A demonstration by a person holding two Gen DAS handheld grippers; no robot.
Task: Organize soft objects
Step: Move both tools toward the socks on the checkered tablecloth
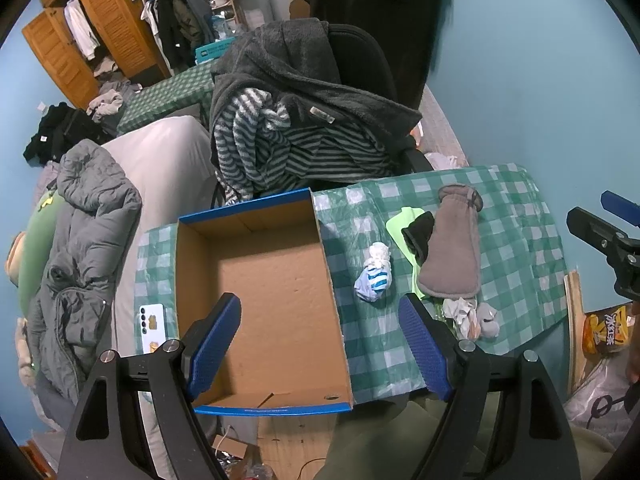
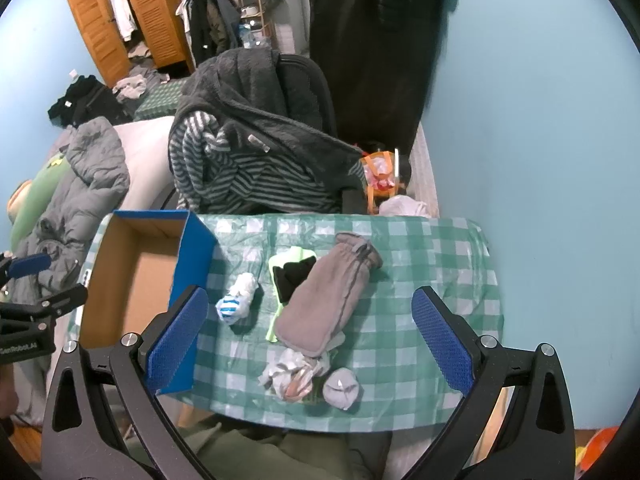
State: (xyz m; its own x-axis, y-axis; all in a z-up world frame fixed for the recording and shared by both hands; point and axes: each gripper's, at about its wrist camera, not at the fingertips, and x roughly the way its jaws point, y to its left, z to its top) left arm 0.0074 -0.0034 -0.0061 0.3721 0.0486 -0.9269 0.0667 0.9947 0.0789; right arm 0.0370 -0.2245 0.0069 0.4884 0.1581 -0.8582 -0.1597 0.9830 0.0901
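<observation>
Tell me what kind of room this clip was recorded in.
Most likely a lived-in bedroom: a wooden wardrobe with its door open, a rack of hanging coats, and clothes heaped on a chair.

A green checked tablecloth (image 2: 420, 248) covers the table. On it sit an open cardboard box (image 1: 264, 280), a rolled sock (image 2: 236, 298), a grey mitten (image 2: 324, 304) and crumpled socks (image 2: 296, 376).

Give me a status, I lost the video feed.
Left gripper open over empty box. Right gripper open above grey mitten. Balled socks on the checked cloth, none boxed. Nothing blocking.
</observation>
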